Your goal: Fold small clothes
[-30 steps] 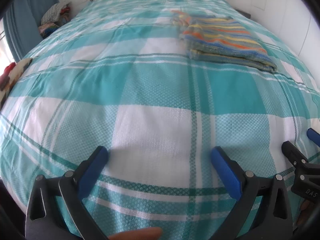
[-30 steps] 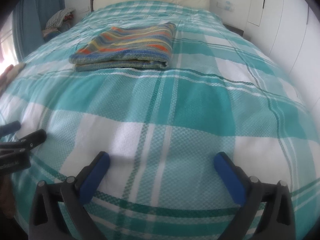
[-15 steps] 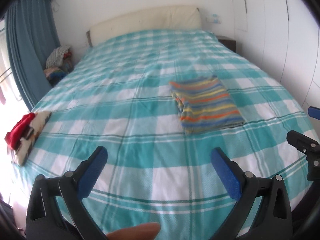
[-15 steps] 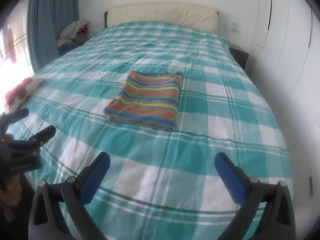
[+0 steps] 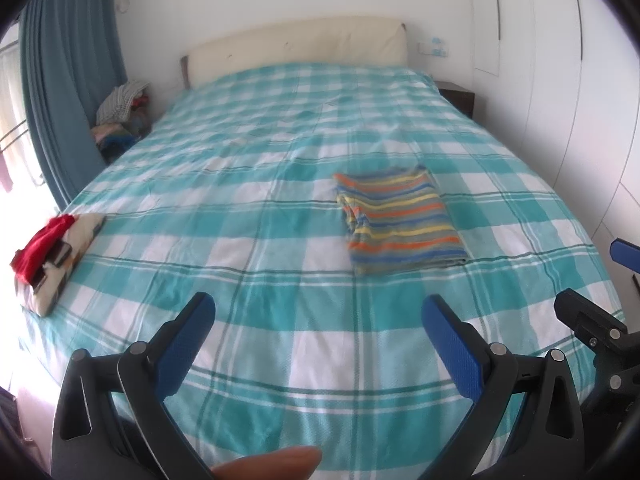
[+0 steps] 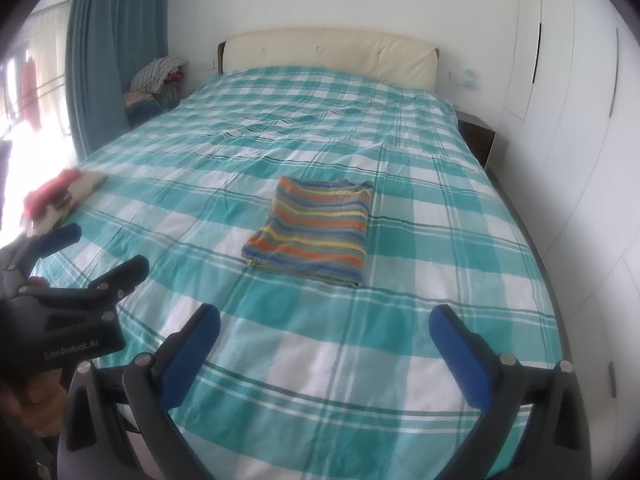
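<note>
A striped garment [image 5: 400, 222] [image 6: 314, 230] lies folded into a flat rectangle on the teal checked bed [image 5: 248, 220] [image 6: 420, 240], right of the middle. My left gripper [image 5: 320, 320] hovers above the foot of the bed, open and empty, well short of the garment. My right gripper [image 6: 325, 328] is also open and empty, held back from the garment at a similar distance. The left gripper [image 6: 104, 250] shows at the left edge of the right wrist view, held by a hand [image 6: 36, 412].
A red and cream cloth bundle [image 5: 50, 254] [image 6: 56, 200] lies at the bed's left edge. Clothes are piled [image 5: 120, 120] beside the blue curtain [image 5: 68, 80]. A dark nightstand [image 6: 478, 136] and white wardrobe doors [image 6: 580, 120] stand on the right.
Both grippers have pulled back and risen from low over the bedspread, so the whole bed now shows. The folded garment has stayed where it was.
</note>
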